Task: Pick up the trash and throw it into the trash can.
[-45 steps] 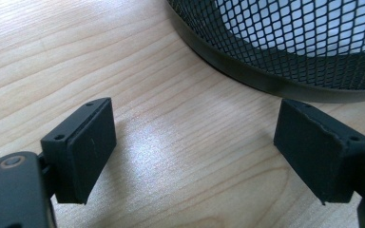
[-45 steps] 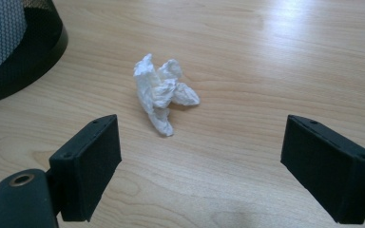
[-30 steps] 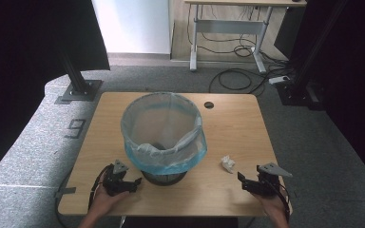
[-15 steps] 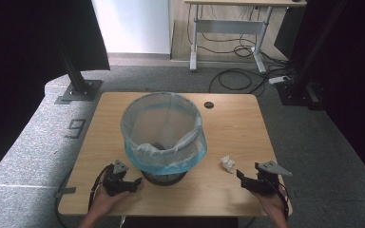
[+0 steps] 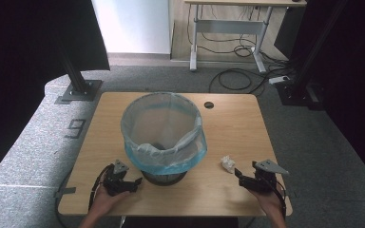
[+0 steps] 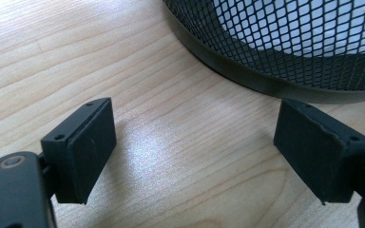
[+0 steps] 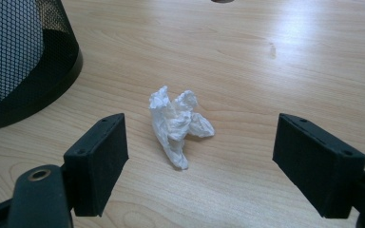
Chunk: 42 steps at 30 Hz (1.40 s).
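Wooden tabletop (image 5: 247, 123), seen from the high view. A black mesh waste bin (image 5: 164, 137) stands near its centre, slightly toward the near edge, lined with a pale blue plastic bag (image 5: 190, 159) folded over the rim. A small dark round disc (image 5: 209, 104) lies on the far side of the tabletop, right of the bin and well apart from it.

Crumpled white tissue (image 5: 227, 163) lies on the tabletop to the right of the bin, near its base but not touching it.

Left tool (image 5: 134, 183): held low at the near left, just beside the bin's base, pointing right toward it. In the left gripper view the jaws are spread wide, nothing between them but bare wood; the bin's mesh wall and bottom ring sit just beyond the right jaw.

Right tool (image 5: 238, 173): at the near right, pointing toward the tissue, which lies just beyond the jaw tips. In the right gripper view the jaws are spread wide and the tissue (image 7: 178, 124) sits ahead of the gap between them, touching neither. Bin wall at the far left of that view.

Grey carpeted floor (image 5: 313, 142) surrounds the tabletop.
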Tool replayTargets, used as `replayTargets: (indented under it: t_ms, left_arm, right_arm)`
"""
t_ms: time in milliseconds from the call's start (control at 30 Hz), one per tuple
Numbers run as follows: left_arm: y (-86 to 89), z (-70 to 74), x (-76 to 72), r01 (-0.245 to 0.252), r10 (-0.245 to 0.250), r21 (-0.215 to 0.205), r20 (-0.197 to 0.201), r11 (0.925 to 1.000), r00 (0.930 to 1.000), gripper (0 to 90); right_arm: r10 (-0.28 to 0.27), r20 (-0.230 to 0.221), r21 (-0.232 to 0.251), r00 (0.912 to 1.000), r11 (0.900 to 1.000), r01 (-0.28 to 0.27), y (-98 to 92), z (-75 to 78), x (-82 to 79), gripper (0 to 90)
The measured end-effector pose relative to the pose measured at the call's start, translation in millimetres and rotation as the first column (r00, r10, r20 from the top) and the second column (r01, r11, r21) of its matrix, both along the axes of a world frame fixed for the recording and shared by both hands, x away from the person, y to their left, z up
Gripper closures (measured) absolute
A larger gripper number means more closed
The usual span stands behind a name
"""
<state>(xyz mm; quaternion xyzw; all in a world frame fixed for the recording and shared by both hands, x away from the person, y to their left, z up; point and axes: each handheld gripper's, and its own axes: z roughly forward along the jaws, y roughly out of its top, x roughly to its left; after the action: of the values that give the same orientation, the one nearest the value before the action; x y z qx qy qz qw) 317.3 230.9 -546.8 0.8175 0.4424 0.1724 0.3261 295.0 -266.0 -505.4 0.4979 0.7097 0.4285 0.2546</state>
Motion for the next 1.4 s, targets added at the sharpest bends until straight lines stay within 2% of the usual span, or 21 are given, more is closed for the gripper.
replayTargets:
  t_ms: [367,1000,1100,1400]
  left_arm:
    - [-0.5,0.0,0.1,0.003,-0.003,0.000,0.000,1.0000,1.0000,14.0]
    - [-1.4,-0.1,0.0,0.005,-0.005,-0.003,-0.001,1.0000,1.0000,14.2]
    - [-1.6,-0.1,0.0,0.006,-0.006,-0.003,-0.001,1.0000,1.0000,14.2]
    - [-1.8,0.0,-0.2,0.004,-0.004,-0.003,-0.001,1.0000,1.0000,14.3]
  right_arm:
    - [0.004,-0.007,-0.006,1.0000,1.000,-0.004,8.1,-2.9,8.5,19.0]
    - [0.058,-0.022,-0.050,0.9981,0.997,-0.059,28.8,-9.4,21.6,20.5]
    - [0.061,-0.034,-0.057,0.9976,0.996,-0.063,31.8,-12.7,28.2,21.4]
    - [0.070,-0.052,-0.047,0.9962,0.996,-0.072,35.6,-16.4,36.8,22.7]
